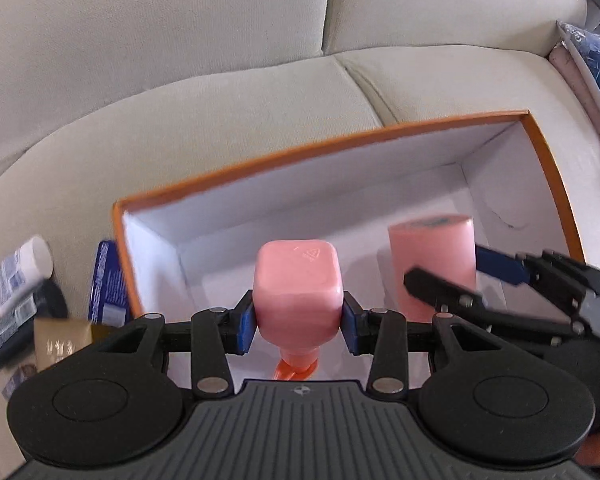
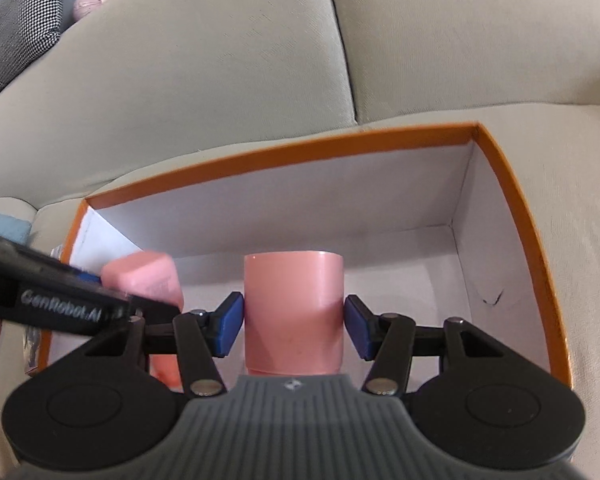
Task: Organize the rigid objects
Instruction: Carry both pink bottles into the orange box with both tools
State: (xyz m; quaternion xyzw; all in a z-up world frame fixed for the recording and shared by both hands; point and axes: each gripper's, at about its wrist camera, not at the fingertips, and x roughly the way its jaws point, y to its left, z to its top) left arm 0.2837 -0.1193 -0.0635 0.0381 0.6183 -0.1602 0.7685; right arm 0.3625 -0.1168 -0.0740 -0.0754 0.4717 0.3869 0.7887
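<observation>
My left gripper is shut on a pink square bottle with an orange cap at its near end, held base-forward over the open orange-rimmed box. To its right, my right gripper grips a pink round bottle. In the right wrist view my right gripper is shut on that pink round bottle, inside the white-lined box. The pink square bottle and the left gripper show at the left.
The box sits on a beige sofa. Left of the box lie a white tube, a dark tube, a blue package and a tan packet. A checked cushion rests at the sofa's far left.
</observation>
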